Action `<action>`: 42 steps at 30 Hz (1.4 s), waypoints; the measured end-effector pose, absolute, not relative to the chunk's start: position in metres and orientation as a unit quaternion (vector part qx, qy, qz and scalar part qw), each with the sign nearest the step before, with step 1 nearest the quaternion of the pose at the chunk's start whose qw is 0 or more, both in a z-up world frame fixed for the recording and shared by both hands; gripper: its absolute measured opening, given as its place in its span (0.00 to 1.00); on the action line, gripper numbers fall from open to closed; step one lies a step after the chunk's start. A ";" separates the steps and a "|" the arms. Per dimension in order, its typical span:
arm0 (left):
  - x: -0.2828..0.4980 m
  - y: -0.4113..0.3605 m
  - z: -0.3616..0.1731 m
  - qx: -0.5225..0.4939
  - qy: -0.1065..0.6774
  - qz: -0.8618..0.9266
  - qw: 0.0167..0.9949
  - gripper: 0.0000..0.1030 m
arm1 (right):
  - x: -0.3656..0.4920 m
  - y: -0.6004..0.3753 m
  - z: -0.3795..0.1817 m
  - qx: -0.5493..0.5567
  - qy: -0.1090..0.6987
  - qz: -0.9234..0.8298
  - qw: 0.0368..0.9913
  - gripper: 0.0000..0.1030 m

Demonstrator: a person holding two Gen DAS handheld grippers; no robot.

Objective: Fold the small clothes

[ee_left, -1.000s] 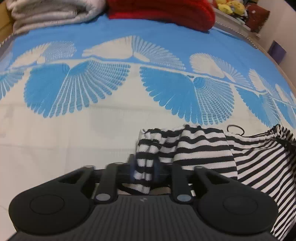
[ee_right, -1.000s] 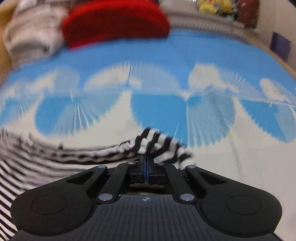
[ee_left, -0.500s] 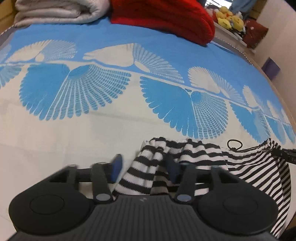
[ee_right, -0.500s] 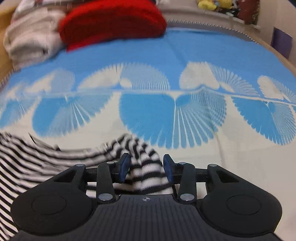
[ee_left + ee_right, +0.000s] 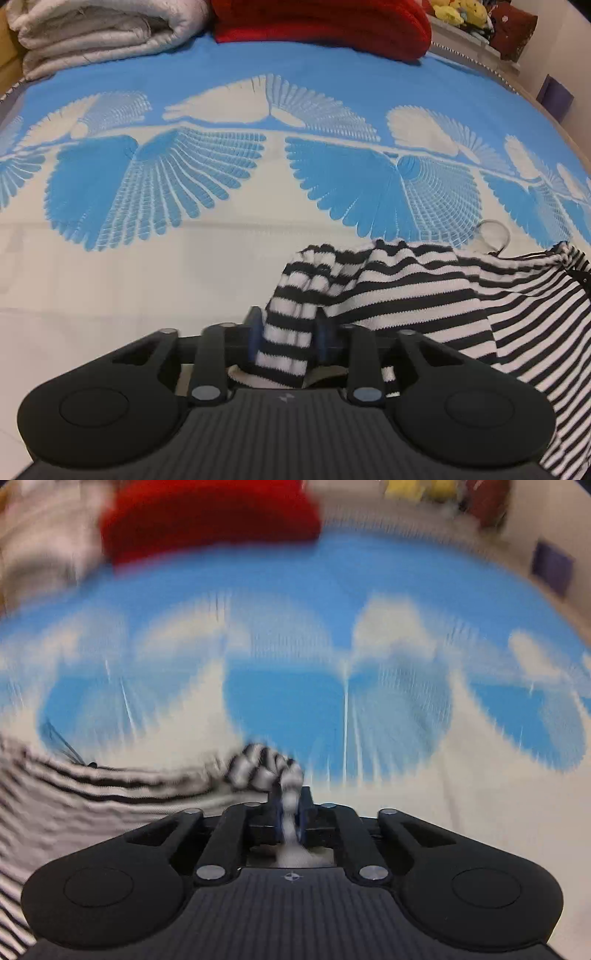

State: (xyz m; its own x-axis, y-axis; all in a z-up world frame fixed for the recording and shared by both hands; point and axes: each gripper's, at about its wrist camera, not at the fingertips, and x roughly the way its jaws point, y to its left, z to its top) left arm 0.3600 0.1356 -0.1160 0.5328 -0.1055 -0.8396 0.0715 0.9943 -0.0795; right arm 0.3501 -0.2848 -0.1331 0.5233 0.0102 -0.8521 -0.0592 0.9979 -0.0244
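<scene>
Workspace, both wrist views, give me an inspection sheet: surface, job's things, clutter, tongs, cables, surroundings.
Surface: bedspread, blue above with white fan shapes, cream near the tongs.
Job's things: one striped garment, rumpled, lying between the two tongs.
Clutter: white quilt and red blanket at the far edge; thin ring beside the garment.
Tongs: left tongs partly closed around a striped fold; right tongs shut on a bunched striped edge, view blurred.
Cables: nothing seen.
Surroundings: plush toys on a ledge, purple box by the wall.
</scene>
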 end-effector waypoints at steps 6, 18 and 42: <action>0.319 0.160 -0.066 -0.092 0.484 -0.048 0.869 0.57 | 0.323 -0.320 -0.089 0.072 0.467 0.031 0.881 0.25; 0.188 0.190 -0.078 -0.173 0.521 -0.043 0.835 0.56 | 0.198 -0.382 -0.091 0.196 0.529 0.021 0.826 0.37; 0.171 0.201 -0.101 -0.116 0.570 -0.009 0.813 0.01 | 0.165 -0.423 -0.105 0.272 0.532 -0.005 0.802 0.03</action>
